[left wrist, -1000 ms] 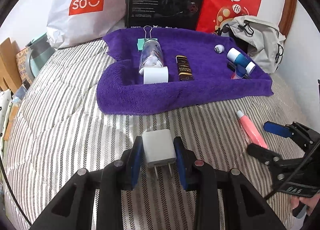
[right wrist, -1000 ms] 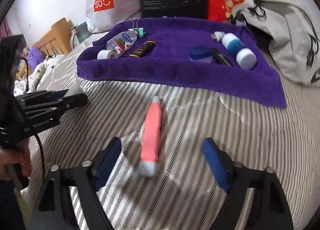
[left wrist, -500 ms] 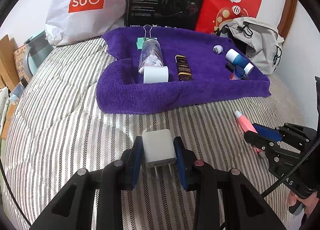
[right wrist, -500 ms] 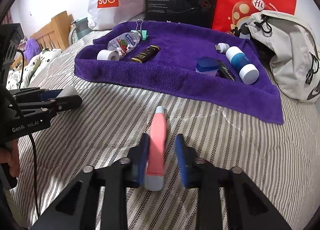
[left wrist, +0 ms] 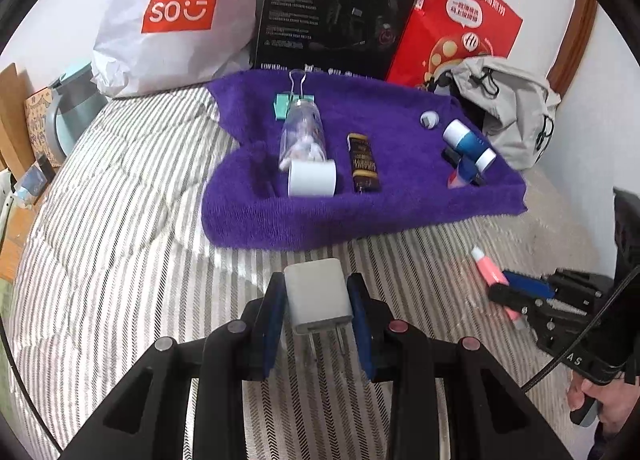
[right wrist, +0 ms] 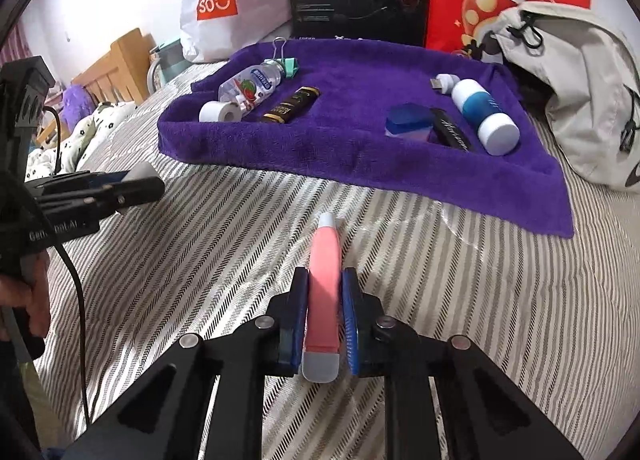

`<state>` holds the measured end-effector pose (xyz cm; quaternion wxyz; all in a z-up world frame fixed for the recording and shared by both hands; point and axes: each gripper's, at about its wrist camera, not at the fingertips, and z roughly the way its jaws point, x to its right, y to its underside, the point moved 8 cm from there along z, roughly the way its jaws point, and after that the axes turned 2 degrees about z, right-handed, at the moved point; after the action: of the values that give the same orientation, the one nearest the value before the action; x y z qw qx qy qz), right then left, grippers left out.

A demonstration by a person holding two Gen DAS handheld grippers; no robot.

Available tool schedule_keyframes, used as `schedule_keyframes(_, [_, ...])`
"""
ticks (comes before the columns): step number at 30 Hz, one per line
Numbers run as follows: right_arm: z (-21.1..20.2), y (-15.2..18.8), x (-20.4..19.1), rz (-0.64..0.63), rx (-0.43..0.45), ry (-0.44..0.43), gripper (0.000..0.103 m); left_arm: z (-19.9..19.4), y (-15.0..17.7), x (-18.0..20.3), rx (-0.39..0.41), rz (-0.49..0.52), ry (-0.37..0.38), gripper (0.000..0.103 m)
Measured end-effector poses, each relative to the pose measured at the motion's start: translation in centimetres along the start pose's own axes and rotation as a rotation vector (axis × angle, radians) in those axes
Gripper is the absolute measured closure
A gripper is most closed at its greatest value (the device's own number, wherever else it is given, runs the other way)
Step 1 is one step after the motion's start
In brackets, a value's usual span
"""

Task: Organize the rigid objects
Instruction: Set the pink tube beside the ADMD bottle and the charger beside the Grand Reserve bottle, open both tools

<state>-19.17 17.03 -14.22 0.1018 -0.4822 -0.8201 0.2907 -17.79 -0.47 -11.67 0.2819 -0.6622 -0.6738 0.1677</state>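
Note:
My left gripper (left wrist: 316, 300) is shut on a white plug adapter (left wrist: 318, 300), prongs toward me, above the striped bedcover. My right gripper (right wrist: 325, 308) is shut on a pink tube (right wrist: 325, 280) with a pale cap, a little above the cover; it also shows in the left wrist view (left wrist: 490, 270). A purple towel (right wrist: 360, 155) lies beyond, holding a clear bottle (right wrist: 252, 85), a white roll (right wrist: 218, 111), a dark brown bar (right wrist: 290, 109), a blue box (right wrist: 408, 125), a black stick (right wrist: 452, 133) and a blue-and-white bottle (right wrist: 482, 115).
A white Miniso bag (left wrist: 180, 15), a black box (left wrist: 336, 7) and a red bag (left wrist: 456, 23) stand behind the towel. A grey backpack (right wrist: 572, 83) lies at the right. A green binder clip (left wrist: 286, 99) and a small white piece (left wrist: 430, 118) lie on the towel.
My right gripper has shut on the pink tube and lifted it slightly. My left gripper still holds the adapter and has edged toward the towel.

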Motion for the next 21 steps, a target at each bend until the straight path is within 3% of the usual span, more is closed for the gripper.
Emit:
schedule_keyframes(9, [-1.9,-1.2,0.8,0.032,0.022,-0.056,0.086,-0.9,-3.3,0.6,0.032,0.000,0.015,0.073])
schedule_keyframes(21, [-3.2,-6.2,1.9,0.024,0.077,-0.089,0.086,0.9,-6.9,2.2,0.029,0.028,0.028,0.073])
